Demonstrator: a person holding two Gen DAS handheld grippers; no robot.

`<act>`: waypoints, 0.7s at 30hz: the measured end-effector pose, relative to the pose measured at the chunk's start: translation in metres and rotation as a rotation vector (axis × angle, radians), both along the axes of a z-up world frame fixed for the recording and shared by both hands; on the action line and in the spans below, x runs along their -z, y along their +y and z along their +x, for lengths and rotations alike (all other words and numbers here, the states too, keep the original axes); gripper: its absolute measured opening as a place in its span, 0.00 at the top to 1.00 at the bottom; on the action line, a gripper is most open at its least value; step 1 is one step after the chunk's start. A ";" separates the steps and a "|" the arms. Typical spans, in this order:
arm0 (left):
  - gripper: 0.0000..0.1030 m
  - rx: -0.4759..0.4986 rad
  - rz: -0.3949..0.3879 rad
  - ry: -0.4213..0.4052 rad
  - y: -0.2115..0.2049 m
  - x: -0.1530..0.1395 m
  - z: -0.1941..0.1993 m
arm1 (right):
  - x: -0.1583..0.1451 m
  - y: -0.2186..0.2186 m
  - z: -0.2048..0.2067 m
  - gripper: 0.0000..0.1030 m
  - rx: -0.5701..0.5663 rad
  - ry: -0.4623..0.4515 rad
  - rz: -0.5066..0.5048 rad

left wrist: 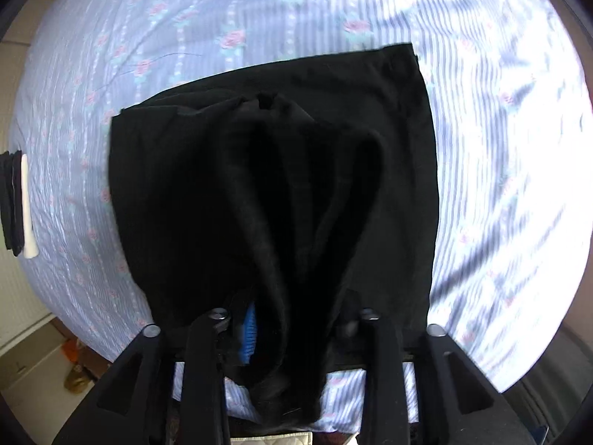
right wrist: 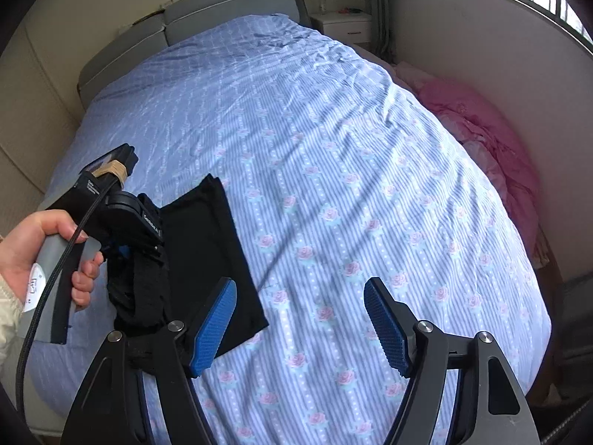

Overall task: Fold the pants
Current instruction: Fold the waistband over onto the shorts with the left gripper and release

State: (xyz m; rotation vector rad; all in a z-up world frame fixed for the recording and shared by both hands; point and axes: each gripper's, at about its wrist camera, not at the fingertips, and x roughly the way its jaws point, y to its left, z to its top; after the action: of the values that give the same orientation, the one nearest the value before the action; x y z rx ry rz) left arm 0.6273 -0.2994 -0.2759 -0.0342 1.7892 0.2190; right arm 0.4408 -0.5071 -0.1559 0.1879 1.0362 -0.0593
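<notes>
Left wrist view is filled by the black fabric pants [left wrist: 281, 185], which are spread flat on the blue-striped, rose-printed bedsheet [left wrist: 500, 148]; a bunched fold of the same cloth is drawn back from the centre toward 6 o'clock, where it is clamped by the left gripper [left wrist: 292, 330]; only a sliver of one blue ribbed pad [left wrist: 249, 333] is seen beside the cloth, the other being buried under it, so the fingers are closed upon the fold; at 9 o'clock, near the sheet's edge, a small black-and-white object [left wrist: 18, 204] is seen (too distorted to be identified).

Right wrist view shows the right gripper [right wrist: 300, 330] held above the sheet at 6 o'clock, its two blue ribbed pads [right wrist: 215, 330] wide apart, with nothing between them; the left pad overlaps the near corner of the pants [right wrist: 207, 259] in this view, though whether it touches cannot be told; the pants lie toward 8 o'clock from the picture's centre; the left gripper's body [right wrist: 129, 222] is gripped by the person's left hand [right wrist: 44, 252] at 9 o'clock, a gathered black bundle hanging below it; a grey padded headboard [right wrist: 222, 3] is seen at 11 o'clock, a white nightstand [right wrist: 344, 26] at 12 o'clock, and a crumpled pink quilt [right wrist: 489, 148] at 2 o'clock beside the bed.
</notes>
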 end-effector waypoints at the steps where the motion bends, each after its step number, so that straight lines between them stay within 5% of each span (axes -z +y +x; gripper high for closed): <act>1: 0.51 -0.006 -0.006 -0.001 -0.004 0.000 0.002 | 0.004 -0.005 0.002 0.30 0.010 0.008 -0.006; 3: 0.40 -0.027 -0.054 -0.024 -0.013 -0.007 0.008 | 0.011 -0.014 0.004 0.30 0.018 0.019 0.004; 12: 0.33 0.075 -0.112 -0.222 0.029 -0.066 -0.001 | 0.035 -0.011 0.019 0.30 -0.076 0.047 0.187; 21: 0.33 0.253 0.020 -0.267 0.107 -0.058 -0.085 | 0.074 0.074 0.048 0.34 -0.344 0.127 0.275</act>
State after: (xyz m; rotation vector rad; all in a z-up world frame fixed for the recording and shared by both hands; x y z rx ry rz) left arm 0.5421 -0.1922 -0.2183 0.1696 1.5085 0.0466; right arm 0.4890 -0.4329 -0.2297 0.2545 1.1890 0.3891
